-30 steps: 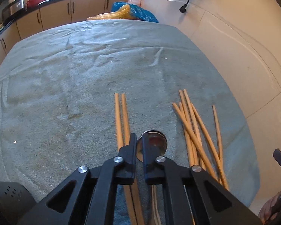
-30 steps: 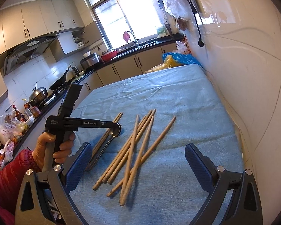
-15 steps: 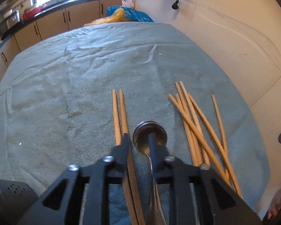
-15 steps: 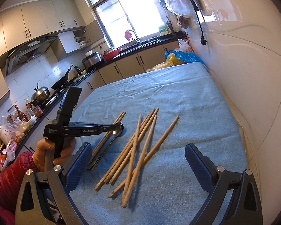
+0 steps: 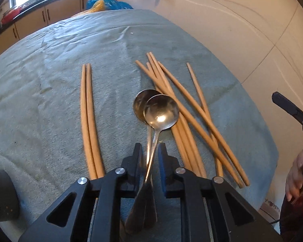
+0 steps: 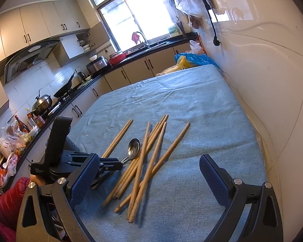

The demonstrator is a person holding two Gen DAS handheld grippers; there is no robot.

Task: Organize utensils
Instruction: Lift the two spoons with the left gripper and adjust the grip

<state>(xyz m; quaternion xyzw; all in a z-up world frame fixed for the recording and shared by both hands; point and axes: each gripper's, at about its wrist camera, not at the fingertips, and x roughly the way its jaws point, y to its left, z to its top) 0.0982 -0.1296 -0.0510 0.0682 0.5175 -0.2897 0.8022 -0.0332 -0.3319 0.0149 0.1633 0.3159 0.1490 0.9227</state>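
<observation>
Two metal spoons [image 5: 157,111] are seen just below the middle of the left wrist view, bowls overlapping and facing up, handles crossing as they run down between the fingers of the left gripper [image 5: 149,151]. The upper bowl lies against the loose heap of chopsticks [image 5: 192,121] fanned out to the right. A separate pair of chopsticks [image 5: 87,117] lies side by side at centre left, well apart from the heap. All of this rests on a grey-blue cloth [image 5: 50,64] spread over the table.

The left gripper is pointed steeply down at the cloth; its jaws are closing, a narrow gap is left, and the spoon handles pass through it, though it cannot be told whether the pads press on them.

In the right wrist view, the right gripper [image 6: 149,179] is held low over the near end of the heap, fingers spread wide with nothing between them. A red sleeve [image 6: 8,201] is seen at lower left.
</observation>
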